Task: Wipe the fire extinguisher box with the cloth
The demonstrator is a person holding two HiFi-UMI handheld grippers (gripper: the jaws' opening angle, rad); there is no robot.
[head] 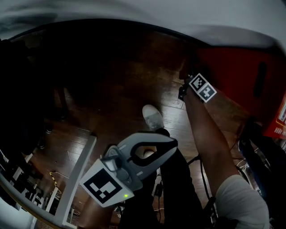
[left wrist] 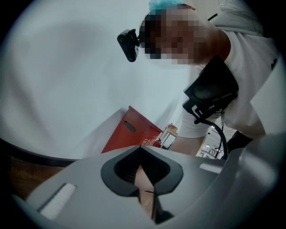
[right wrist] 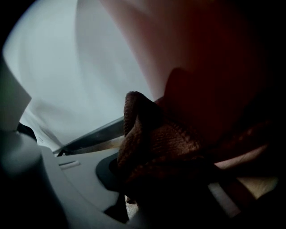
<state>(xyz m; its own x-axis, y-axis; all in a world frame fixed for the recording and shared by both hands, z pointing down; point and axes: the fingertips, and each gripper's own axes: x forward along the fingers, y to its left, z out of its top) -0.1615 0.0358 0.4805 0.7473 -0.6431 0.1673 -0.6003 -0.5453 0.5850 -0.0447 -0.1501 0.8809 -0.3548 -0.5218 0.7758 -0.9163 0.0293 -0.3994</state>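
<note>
Red fire extinguisher box (head: 237,76) upright on the wooden floor (head: 120,76), back against the white wall (head: 134,13), at the upper right of the head view. Dark slot handle on its front face. Brown cloth (right wrist: 152,138) bunched and pressed flat onto the box's red surface, filling most of the right gripper view. Clamped firmly in the right tool (head: 184,89), jaws closed on the wad and nearly buried in its folds. From above, only the marker cube (head: 202,87) plainly seen, right at the box's left edge, with a bare forearm (head: 208,129) stretching back from it.

Well apart, low and central in the head view, the left tool (head: 167,145), jaws drawn together and holding nothing, tips meeting with only a thin slit between them. Raised clear of the floor, near a white shoe (head: 153,117). Box visible small and far off beyond its jaws in the left gripper view.
</note>
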